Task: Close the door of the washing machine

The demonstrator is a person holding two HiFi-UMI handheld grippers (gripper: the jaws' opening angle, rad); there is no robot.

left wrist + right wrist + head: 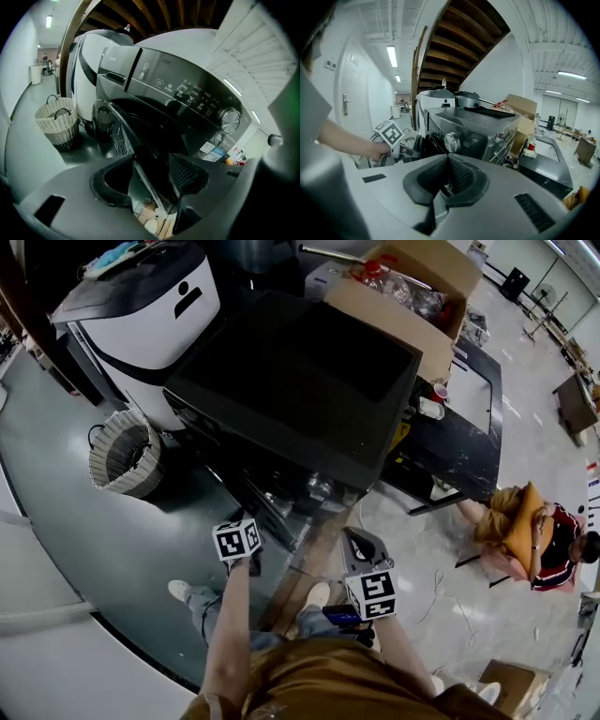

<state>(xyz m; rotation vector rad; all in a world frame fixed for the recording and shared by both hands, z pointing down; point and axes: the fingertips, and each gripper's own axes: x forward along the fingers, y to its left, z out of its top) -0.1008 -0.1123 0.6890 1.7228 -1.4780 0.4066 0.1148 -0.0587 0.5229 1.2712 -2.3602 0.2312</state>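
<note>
A dark front-loading washing machine (309, 381) stands on a grey floor (112, 540) beside a white appliance (141, 315), with a wicker basket (57, 123) near its left corner. Its round door (123, 138) hangs open, swung out from the front toward the person, its glass and thick rim seen nearly edge-on. The left tool (152, 159) is released, jaws spread wide. The door's outer rim runs between the pads, but neither pad appears to press on it. The right tool (448, 159) is clenched on nothing and aimed at the machine's front. The door looks rigid and fairly heavy for its size, a hard ring round thick glass on a side hinge. It should swing freely, then need a firm push to latch. The smooth rim is probably slippery, so pushing flat on the outer edge, far from the hinge, seems safer than pinching it. The control panel (187, 91) carries small white icons and words beside a silver dial (229, 119), all too small to read. A short brand word on the drawer (112, 63) and the coloured stickers (213, 153) are also illegible.
</note>
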